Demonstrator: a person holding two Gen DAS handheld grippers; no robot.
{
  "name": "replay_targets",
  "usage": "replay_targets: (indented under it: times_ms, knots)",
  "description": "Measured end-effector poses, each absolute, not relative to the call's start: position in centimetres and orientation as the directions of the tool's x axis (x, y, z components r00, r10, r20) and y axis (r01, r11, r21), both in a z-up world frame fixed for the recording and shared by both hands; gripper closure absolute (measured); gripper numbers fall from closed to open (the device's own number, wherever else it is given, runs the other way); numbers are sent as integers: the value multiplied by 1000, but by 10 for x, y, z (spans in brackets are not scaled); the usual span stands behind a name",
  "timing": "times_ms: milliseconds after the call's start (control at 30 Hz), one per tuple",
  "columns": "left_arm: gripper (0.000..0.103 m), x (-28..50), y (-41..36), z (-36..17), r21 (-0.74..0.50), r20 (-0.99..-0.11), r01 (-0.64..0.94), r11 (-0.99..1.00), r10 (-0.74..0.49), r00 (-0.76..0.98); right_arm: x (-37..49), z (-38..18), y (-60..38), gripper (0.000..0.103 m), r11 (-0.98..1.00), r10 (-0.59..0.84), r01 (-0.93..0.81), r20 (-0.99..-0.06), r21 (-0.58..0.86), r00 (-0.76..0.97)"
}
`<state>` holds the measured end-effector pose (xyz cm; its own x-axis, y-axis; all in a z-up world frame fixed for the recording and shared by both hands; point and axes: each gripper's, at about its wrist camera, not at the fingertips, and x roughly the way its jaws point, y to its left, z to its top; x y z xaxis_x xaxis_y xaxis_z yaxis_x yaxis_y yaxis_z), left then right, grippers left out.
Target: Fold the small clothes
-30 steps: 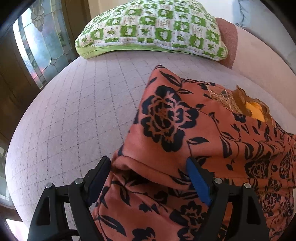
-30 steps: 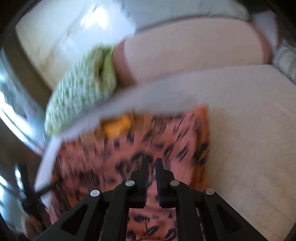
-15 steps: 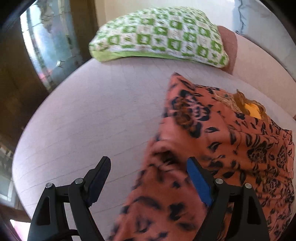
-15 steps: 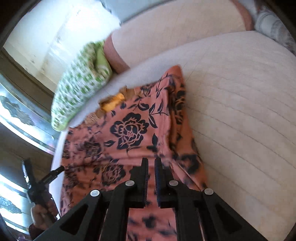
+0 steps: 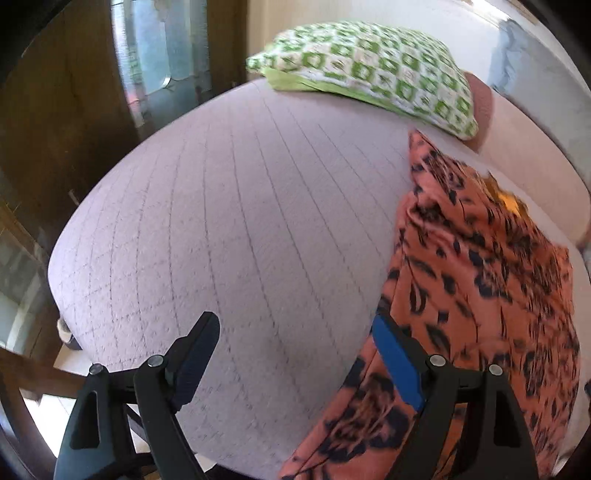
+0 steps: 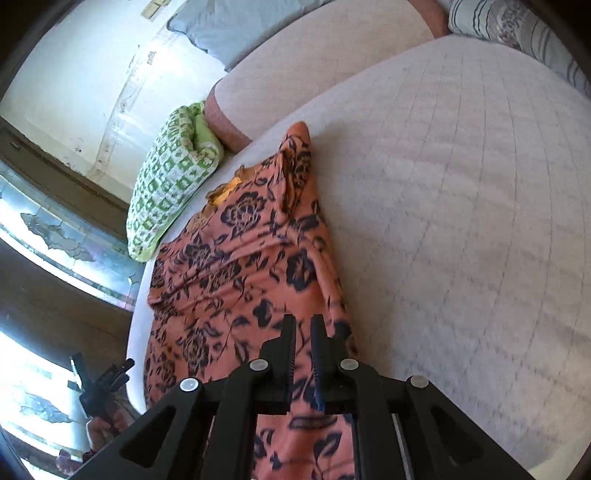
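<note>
An orange garment with a dark flower print lies on the pale quilted bed, with a yellow lining showing at its far end. My left gripper is open and empty, left of the garment's near edge; its blue-padded right finger is beside the cloth. My right gripper is nearly closed over the garment near its near right edge. A strip of cloth seems pinched between the jaws. The left gripper also shows small in the right wrist view.
A green and white checked pillow lies at the bed's far end against a pink bolster. A grey pillow and a striped pillow sit behind. A glass-panelled wooden door stands left of the bed.
My left gripper has let go of the garment's fold and drawn back to the left, off the cloth. My right gripper has pulled back along the garment, which now lies stretched out.
</note>
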<state>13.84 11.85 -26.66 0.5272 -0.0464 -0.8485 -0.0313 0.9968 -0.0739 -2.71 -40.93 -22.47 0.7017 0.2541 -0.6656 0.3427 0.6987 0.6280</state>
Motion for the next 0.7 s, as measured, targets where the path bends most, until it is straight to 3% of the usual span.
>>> replay_targets:
  times_ms: [133,167,233,267,300,333,367,400,433,467,500,700]
  knots:
    - [18,126,121,-281,-127,-875,46,991,-134,466,-36,-226,-399,92,703,275,325,-662,633,697]
    - [18,126,121,-286,-156,-883,64,986,-168,438,-38,-227,-396,87,700,284,318,-659,639,697]
    - [18,125,118,-291,-169,-892,85,982,-189,410,-41,-227,-392,67,697,301,300,-646,651,701]
    - [18,123,116,-290,-161,-890,103,982,-189,415,-42,-227,-391,36,694,308,291,-637,659,707]
    - [19,122,112,-289,-181,-886,135,974,-221,407,-43,-226,-390,20,692,308,285,-628,664,715]
    - [19,120,110,-289,-202,-884,158,966,-250,395,-44,-225,-389,20,695,299,282,-623,661,723]
    - [26,118,107,-290,-189,-887,166,968,-241,395,-44,-224,-387,20,707,290,281,-628,649,722]
    - [44,116,105,-290,-169,-888,175,970,-227,399,-44,-224,-387,20,714,287,283,-636,641,717]
    - [54,114,102,-289,-164,-887,193,967,-230,400,-43,-227,-388,20,711,288,293,-645,639,707]
    - [73,112,100,-288,-196,-880,219,956,-270,392,-42,-230,-390,20,704,289,308,-654,640,699]
    - [79,111,97,-288,-258,-869,248,934,-336,362,-41,-234,-392,20,696,291,321,-662,642,691]
    - [78,109,104,-291,-335,-855,215,917,-392,340,-35,-242,-401,20,651,315,346,-656,675,686]
